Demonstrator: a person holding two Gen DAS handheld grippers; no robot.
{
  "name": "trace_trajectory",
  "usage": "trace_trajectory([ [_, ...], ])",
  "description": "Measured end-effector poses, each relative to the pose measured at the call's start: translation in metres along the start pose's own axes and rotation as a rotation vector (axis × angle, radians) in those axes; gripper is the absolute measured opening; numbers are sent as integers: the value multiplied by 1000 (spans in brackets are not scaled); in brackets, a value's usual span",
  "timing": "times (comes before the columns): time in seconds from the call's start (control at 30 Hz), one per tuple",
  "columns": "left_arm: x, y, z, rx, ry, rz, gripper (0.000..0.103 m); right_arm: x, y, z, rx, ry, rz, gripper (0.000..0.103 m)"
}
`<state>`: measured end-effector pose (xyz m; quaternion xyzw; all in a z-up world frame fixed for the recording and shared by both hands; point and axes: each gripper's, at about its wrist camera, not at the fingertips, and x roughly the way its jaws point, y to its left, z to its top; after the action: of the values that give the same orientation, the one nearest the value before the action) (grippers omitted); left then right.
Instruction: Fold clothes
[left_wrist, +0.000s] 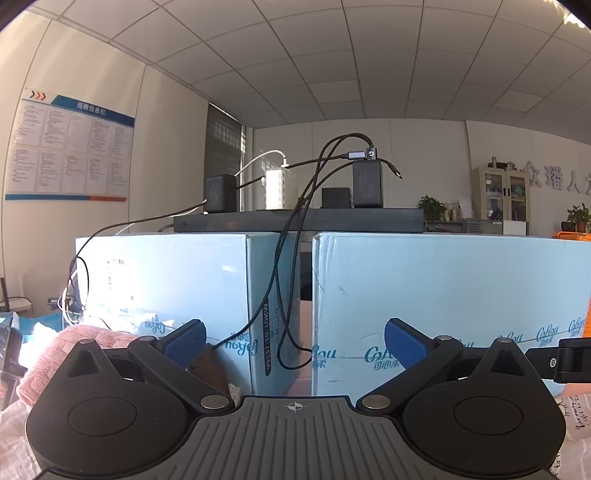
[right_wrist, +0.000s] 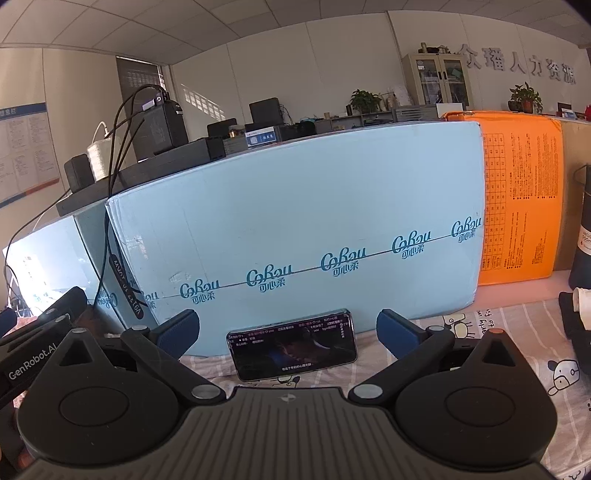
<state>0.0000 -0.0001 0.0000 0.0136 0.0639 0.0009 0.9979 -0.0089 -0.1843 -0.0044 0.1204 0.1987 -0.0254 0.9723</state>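
My left gripper (left_wrist: 293, 341) is open, its blue pads wide apart with nothing between them; it faces two light blue cartons. A pink knitted garment (left_wrist: 70, 347) lies low at the left, beside and below its left finger. My right gripper (right_wrist: 288, 332) is also open and holds nothing, hovering over a patterned sheet (right_wrist: 480, 325) with cartoon prints. A phone (right_wrist: 291, 343) with a lit screen leans against a blue carton just ahead of the right gripper. The left gripper's black body (right_wrist: 33, 343) shows at the left edge of the right wrist view.
Two light blue cartons (left_wrist: 166, 288) (right_wrist: 295, 221) stand close ahead like a wall, an orange box (right_wrist: 521, 206) to their right. A dark shelf with chargers (left_wrist: 365, 181) and hanging cables (left_wrist: 291, 295) tops them. Dark items (right_wrist: 580, 321) and a dark bottle (right_wrist: 583, 240) sit far right.
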Motion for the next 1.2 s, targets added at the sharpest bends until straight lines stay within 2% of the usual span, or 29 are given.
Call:
trace_trajectory([
  [1.2, 2, 2, -1, -24, -11, -2, 103, 5, -3, -1, 12, 0, -17, 103],
])
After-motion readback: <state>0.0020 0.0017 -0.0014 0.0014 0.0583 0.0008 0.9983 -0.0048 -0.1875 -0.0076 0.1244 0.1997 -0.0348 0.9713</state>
